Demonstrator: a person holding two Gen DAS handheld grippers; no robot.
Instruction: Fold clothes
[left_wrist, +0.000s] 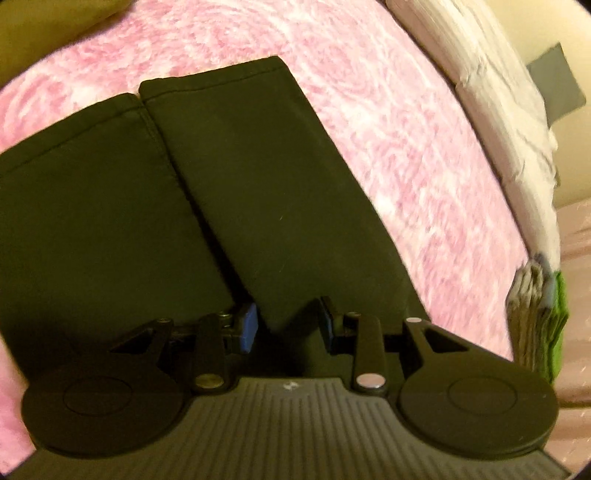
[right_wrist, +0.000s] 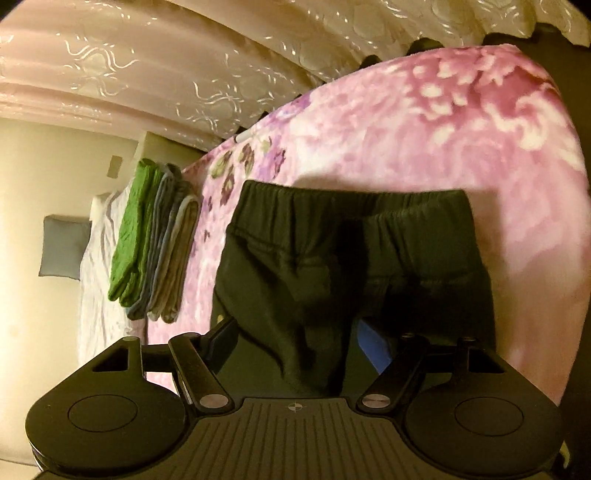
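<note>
Dark trousers (left_wrist: 229, 206) flat on pink blanket (left_wrist: 406, 147). Left gripper (left_wrist: 288, 326) jaws open over one leg. Right gripper (right_wrist: 295, 343) jaws open around bunched trouser cloth.

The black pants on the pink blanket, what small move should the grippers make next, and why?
Probably close both grippers on the cloth. The black pants lie flat on the pink blanket, legs side by side; the left gripper and right gripper are open with fabric between their fingers, apparently ungripped.

Home bedroom, pink floral blanket (right_wrist: 424, 122), folded clothes stack (right_wrist: 155, 240), curtain (right_wrist: 147, 66)
</note>
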